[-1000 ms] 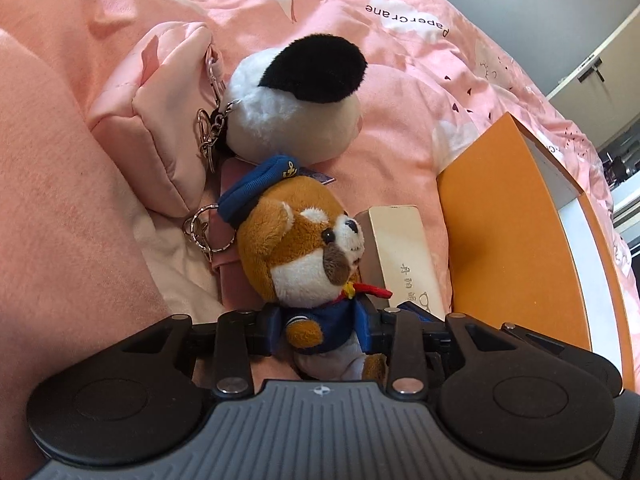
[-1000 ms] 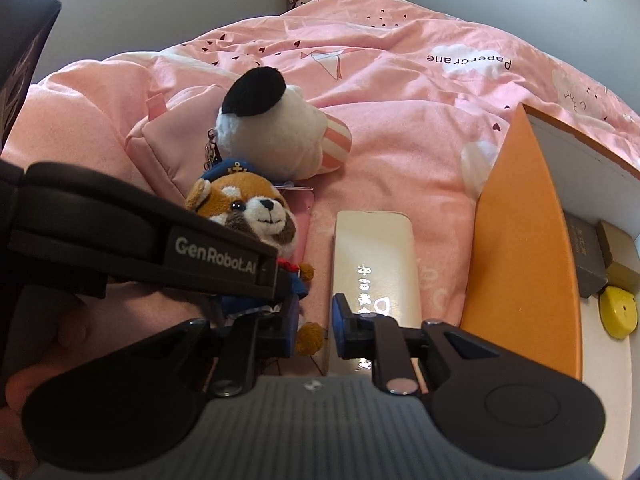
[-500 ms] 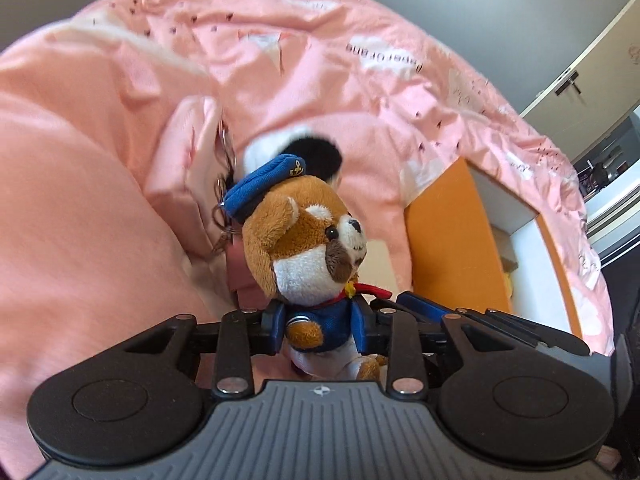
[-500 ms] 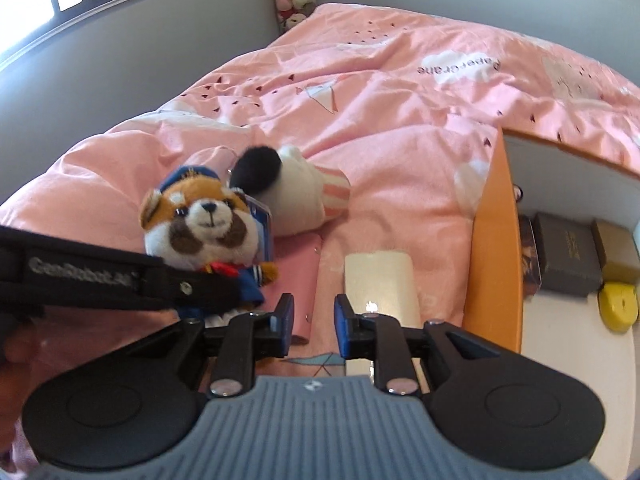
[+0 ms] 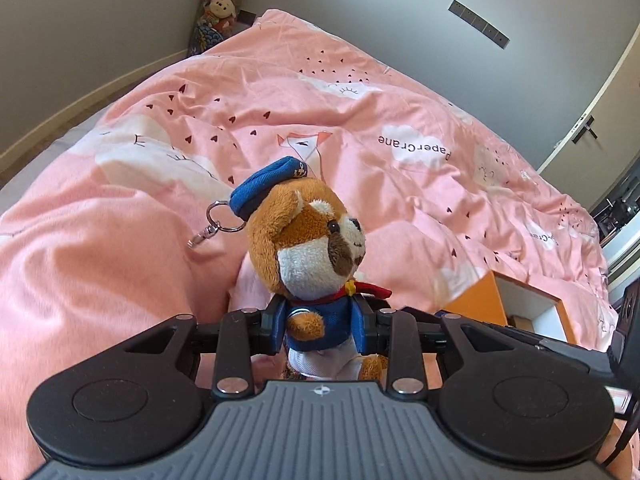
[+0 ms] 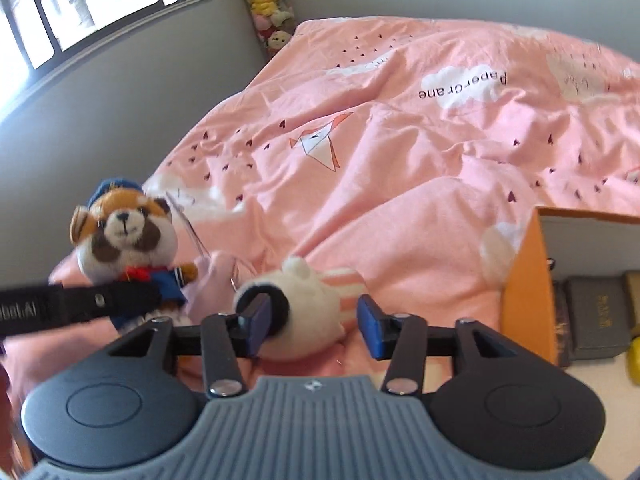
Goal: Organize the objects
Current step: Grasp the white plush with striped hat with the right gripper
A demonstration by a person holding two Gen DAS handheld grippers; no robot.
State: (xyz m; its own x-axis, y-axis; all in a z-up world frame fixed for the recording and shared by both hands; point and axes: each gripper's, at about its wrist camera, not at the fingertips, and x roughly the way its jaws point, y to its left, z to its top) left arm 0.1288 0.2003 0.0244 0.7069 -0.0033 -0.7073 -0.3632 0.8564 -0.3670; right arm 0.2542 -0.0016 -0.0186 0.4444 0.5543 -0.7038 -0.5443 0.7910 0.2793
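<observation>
Your left gripper [image 5: 320, 330] has its fingers clenched on the blue-jacketed body of the plush raccoon [image 5: 310, 248], holding it upright above the pink bed [image 5: 360, 120]; it is brown and white with dark eye patches, a blue sailor cap, a red neckerchief and a metal key ring [image 5: 222, 218] hanging from the cap; in the right wrist view it sits at the near left [image 6: 124, 248]. Your right gripper [image 6: 310, 324] has its fingers spread wide, released, either side of a white plush with a black patch [image 6: 304, 320] lying on the bed; whether they touch it you cannot tell. An orange box [image 6: 528, 280] stands at the right.
</observation>
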